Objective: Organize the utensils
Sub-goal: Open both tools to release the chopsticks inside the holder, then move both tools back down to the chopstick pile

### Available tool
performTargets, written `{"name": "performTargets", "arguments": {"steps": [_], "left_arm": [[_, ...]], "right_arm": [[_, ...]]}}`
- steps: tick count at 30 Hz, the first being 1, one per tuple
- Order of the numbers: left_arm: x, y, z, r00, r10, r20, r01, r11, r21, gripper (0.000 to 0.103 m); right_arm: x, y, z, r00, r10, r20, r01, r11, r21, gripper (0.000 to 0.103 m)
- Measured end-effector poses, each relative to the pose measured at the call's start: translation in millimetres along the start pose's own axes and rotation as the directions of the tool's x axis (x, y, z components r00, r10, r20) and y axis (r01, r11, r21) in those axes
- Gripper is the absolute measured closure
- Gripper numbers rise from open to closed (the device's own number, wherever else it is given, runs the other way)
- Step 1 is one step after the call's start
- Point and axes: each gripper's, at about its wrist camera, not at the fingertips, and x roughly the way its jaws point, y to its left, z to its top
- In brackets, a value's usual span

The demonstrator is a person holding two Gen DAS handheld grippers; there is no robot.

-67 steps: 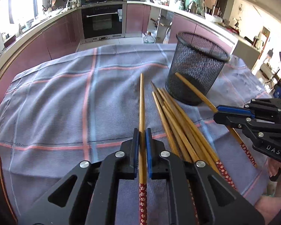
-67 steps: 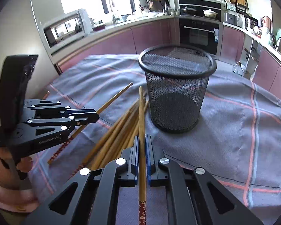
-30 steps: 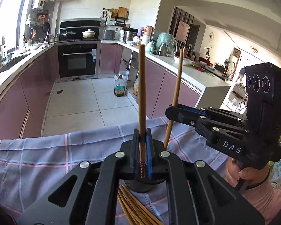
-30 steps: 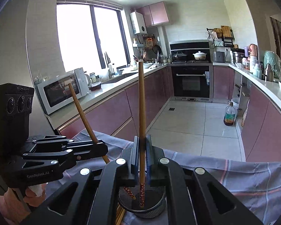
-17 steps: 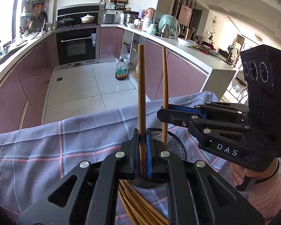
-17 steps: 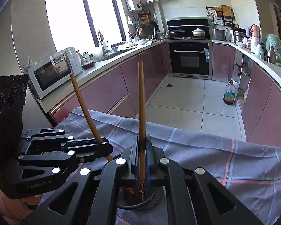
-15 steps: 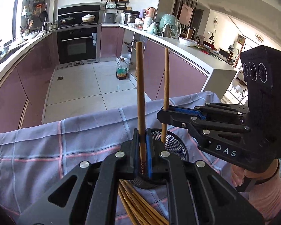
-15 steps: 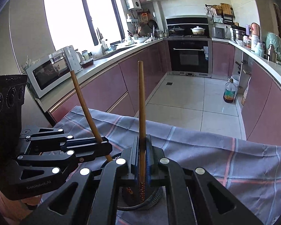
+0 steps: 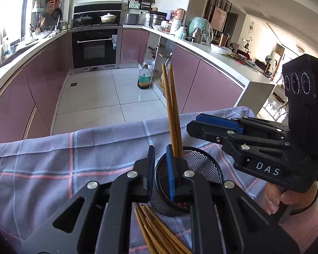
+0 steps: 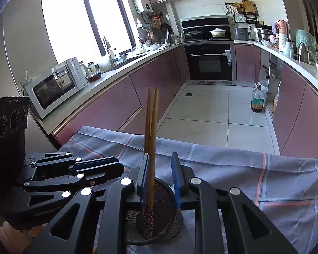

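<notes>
My left gripper (image 9: pixel 160 165) and right gripper (image 10: pixel 161 173) sit side by side, jaws parted, gripping nothing.

Grey-blue checked cloth (image 9: pixel 42 158) with pink stripes covers table, far edge facing kitchen floor. Built-in black oven (image 10: pixel 209 63) at back wall, white casserole (image 10: pixel 217 32) and lidded pan (image 10: pixel 193 34) on hob above. Microwave (image 10: pixel 55 84) on left counter under window (image 10: pixel 84 23). Oil bottle (image 9: pixel 143 78) on white tile floor by open lower shelving. Pink cabinet fronts (image 9: pixel 193 80) both sides.
</notes>
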Motion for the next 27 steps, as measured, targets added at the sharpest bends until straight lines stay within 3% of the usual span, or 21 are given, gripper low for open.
{"name": "performTargets", "arguments": {"steps": [5, 8, 14, 20, 27], "left_arm": [[-20.2, 4.1, -14.0, 0.998, 0.037, 0.052, -0.037, 0.999, -0.010, 0.079], [-33.9, 8.7, -23.8, 0.995, 0.052, 0.082, -0.051, 0.999, -0.011, 0.072], [-50.1, 19.5, -53.3, 0.992, 0.088, 0.085, -0.087, 0.996, -0.018, 0.069], [-53.8, 25.4, -97.9, 0.993, 0.111, 0.039, -0.110, 0.994, -0.017, 0.066], [-46.4, 28.3, -145.6, 0.995, 0.086, -0.047, -0.087, 0.996, -0.017, 0.066]], "right_arm": [[-14.7, 5.9, -5.1, 0.999, 0.014, 0.029, -0.013, 1.000, -0.017, 0.075], [-29.4, 14.7, -12.2, 0.996, 0.071, 0.047, -0.070, 0.997, -0.033, 0.064], [-60.7, 42.1, -36.9, 0.983, 0.175, 0.052, -0.169, 0.979, -0.111, 0.059], [-50.1, 52.9, -75.0, 0.979, 0.193, -0.068, -0.200, 0.972, -0.126, 0.058], [-19.0, 52.4, -115.2, 0.969, 0.139, -0.206, -0.162, 0.982, -0.099, 0.058]]}}
